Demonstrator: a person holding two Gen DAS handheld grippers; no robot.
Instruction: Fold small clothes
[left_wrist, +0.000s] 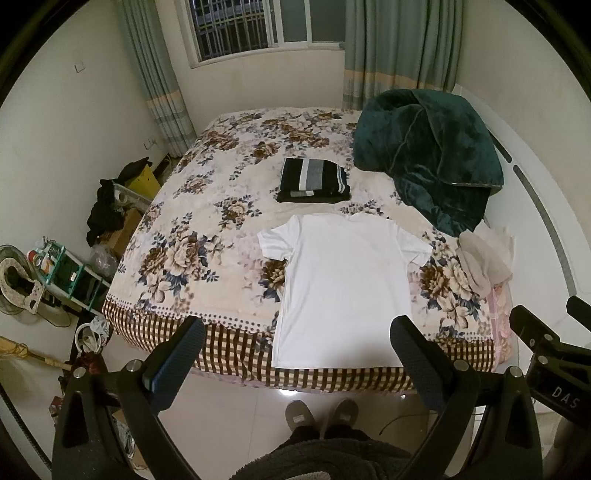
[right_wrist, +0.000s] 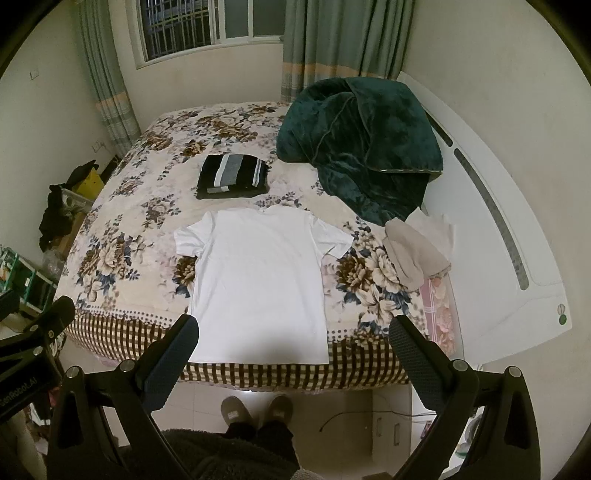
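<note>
White T-shirt (left_wrist: 341, 284) spread flat on the floral bed (left_wrist: 207, 236), unfolded.
We hold left gripper (left_wrist: 297, 341) and right gripper (right_wrist: 293, 339) apart, empty, above its hem; next, probably pinch a sleeve.

A home bedroom: a floral-covered bed (left_wrist: 207, 236) fills the middle, a curtained, barred window (left_wrist: 236, 29) at twelve o'clock, household clutter (left_wrist: 55, 273) at nine.

The white T-shirt's (left_wrist: 341, 288) lower right hem corner is hidden behind a gripper finger (left_wrist: 417, 354).
</note>
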